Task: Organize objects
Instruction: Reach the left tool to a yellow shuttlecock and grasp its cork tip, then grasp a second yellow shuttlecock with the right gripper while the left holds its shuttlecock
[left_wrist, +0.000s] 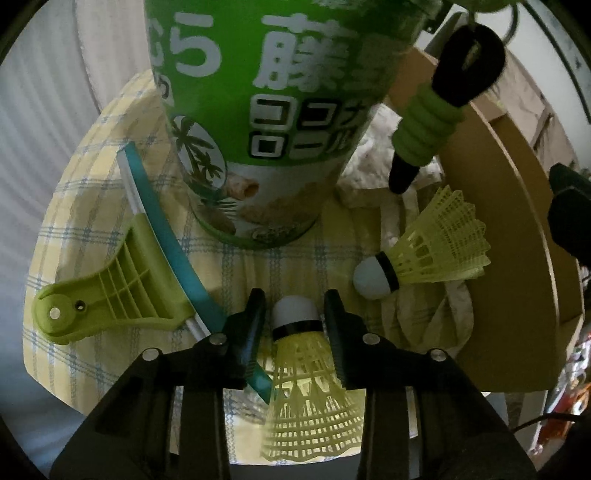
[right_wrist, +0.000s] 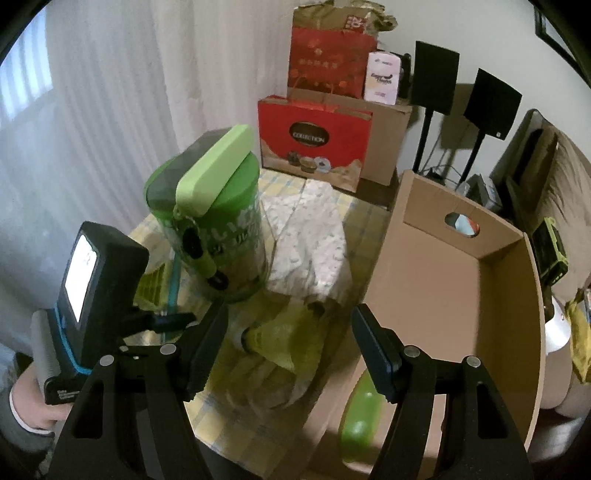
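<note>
**Left tongs around a shuttlecock, right tongs empty above the table**

The left tongs (left_wrist: 295, 317) sit low over the table (left_wrist: 66, 280), which wears a yellow checked cloth. Between the jaws lies a yellow shuttlecock (left_wrist: 299, 332), white cork tip pointing toward twelve o'clock and skirt toward the camera. The jaws are narrowed around it just behind the cork; a thin gap seems to remain on each side, so I cannot tell whether the pads press on it.

A second shuttlecock (left_wrist: 424, 254) lies on the cloth at about two o'clock from the first, cork pointing to nine o'clock. A tall green canister (left_wrist: 273, 122) stands at twelve o'clock. At ten o'clock lies a lime-green plastic clip (left_wrist: 114, 299), crossed by a teal curved strip (left_wrist: 166, 229). A green-and-black handle (left_wrist: 439, 114) hangs at one o'clock beside the canister. A white crumpled cloth (left_wrist: 373, 170) lies behind it.

The right tongs (right_wrist: 288, 347) are wide open and hold nothing. Below them a yellow shuttlecock (right_wrist: 273, 339) shows, blurred. An open cardboard box (right_wrist: 454, 295) stands at three o'clock, with a green object (right_wrist: 360, 421) at its near end. A hand (right_wrist: 33, 402) at eight o'clock grips the left device.
</note>
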